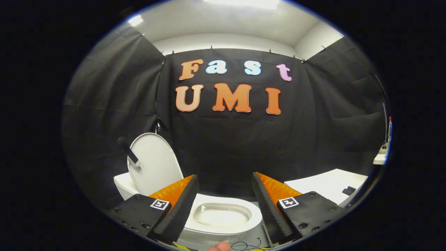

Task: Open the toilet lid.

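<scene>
I hold the gripper (223,205) wide open and empty above the toilet (244,226), since the toilet lid (156,164) already stands upright against the tank (122,184), leaving the bowl (221,214) exposed between my fingers.

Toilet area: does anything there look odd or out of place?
Mostly tidy: the toilet lid stands raised, its bowl clean. Oddities: a dark-handled brush leans against the lid, and loose wires lie below the open gripper.

Left finger (177,205) hides the toilet bowl's (223,216) near-left rim, seemingly.
</scene>
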Action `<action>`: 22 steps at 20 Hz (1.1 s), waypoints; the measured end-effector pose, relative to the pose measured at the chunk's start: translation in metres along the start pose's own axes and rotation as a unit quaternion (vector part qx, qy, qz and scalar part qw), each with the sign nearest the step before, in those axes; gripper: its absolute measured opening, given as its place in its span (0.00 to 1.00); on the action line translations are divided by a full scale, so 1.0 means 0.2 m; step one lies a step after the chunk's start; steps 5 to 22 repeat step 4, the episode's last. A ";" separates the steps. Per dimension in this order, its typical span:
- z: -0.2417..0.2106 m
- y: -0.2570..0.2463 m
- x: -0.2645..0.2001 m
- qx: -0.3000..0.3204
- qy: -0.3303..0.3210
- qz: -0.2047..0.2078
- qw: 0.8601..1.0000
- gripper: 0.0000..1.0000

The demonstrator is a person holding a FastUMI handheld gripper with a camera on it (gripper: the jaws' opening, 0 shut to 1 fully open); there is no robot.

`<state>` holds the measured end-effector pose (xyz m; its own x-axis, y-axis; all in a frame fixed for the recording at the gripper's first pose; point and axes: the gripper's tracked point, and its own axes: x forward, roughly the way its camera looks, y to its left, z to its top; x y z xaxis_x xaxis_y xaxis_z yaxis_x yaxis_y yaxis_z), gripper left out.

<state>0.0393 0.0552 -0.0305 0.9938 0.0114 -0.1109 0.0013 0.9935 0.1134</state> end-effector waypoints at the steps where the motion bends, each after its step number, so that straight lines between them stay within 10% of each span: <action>1: 0.00 0.00 0.00 0.002 -0.002 0.000 1.000 0.98; 22: -0.05 -0.01 0.00 -0.004 0.009 -0.006 1.000 0.98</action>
